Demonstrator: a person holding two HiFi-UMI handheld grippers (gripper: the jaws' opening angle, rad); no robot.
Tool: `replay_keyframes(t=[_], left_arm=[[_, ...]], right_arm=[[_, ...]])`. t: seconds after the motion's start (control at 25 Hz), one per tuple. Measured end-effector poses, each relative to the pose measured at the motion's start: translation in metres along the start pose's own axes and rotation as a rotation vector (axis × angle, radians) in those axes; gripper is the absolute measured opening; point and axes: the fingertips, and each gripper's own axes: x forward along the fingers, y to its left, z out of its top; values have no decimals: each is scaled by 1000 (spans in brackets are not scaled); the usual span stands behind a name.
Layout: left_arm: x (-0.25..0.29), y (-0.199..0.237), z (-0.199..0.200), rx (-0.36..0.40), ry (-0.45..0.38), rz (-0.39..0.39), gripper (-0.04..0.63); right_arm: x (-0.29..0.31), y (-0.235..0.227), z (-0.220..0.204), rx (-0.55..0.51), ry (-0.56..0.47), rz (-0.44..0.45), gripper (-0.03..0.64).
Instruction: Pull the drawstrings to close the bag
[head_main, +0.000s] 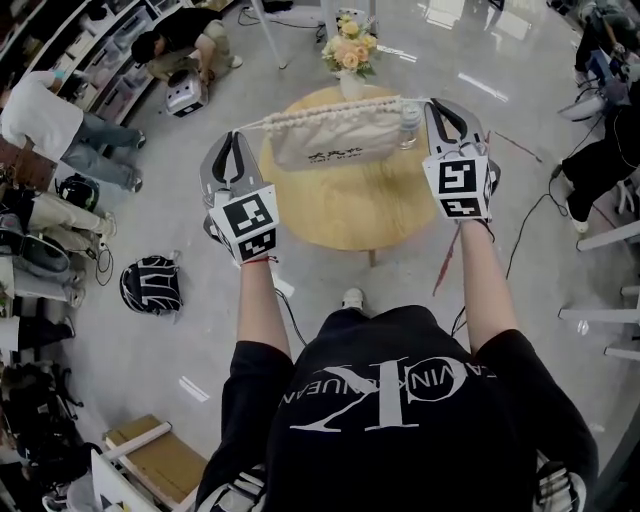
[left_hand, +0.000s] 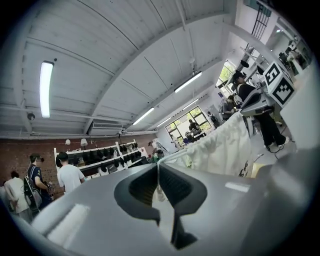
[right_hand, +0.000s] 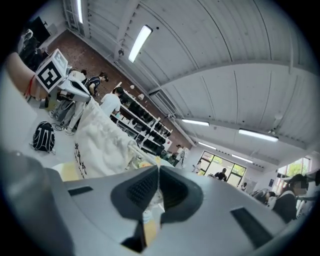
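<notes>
Left gripper (head_main: 238, 137) (left_hand: 158, 169): jaws pressed together, pinching the left drawstring (head_main: 258, 124) (left_hand: 170, 156) at their tips; the cord runs taut from there to the bag.
Right gripper (head_main: 437, 105) (right_hand: 158, 172): jaws closed as well, clamped on the right drawstring (head_main: 424, 101) (right_hand: 135, 149), which leads off to the bag's other end.
Bag (head_main: 325, 140) (left_hand: 225, 145) (right_hand: 102, 137): cream cloth with dark print on its side, stretched between the two grippers. Its top edge is bunched into tight ruffles along the cords.
Bag contents: not visible, since the gathered mouth hides the inside.
Bag base: it hangs down toward the table (head_main: 340, 215); I cannot tell whether it rests on the wood or hangs just clear.
Table: round, pale wood, under and just beyond both grippers.
Bottle (head_main: 408, 125): clear plastic, upright on the table, just beside the bag's right end and near the right gripper's jaws. Its fill level cannot be made out.
Vase (head_main: 351, 84): white, past the bag on the table's far edge, roughly midway between the grippers; it holds a bunch of pale yellow and peach flowers (head_main: 350, 48).
</notes>
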Motion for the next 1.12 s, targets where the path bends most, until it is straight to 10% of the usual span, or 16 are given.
replay_keyframes(t=[0.52, 1.12], left_arm=[[-8, 17, 28, 76, -72, 5, 18], [-19, 48, 37, -62, -94, -23, 18]], right_arm=[[-11, -37, 16, -28, -19, -149, 20], [-22, -70, 18, -78, -13, -227, 20]])
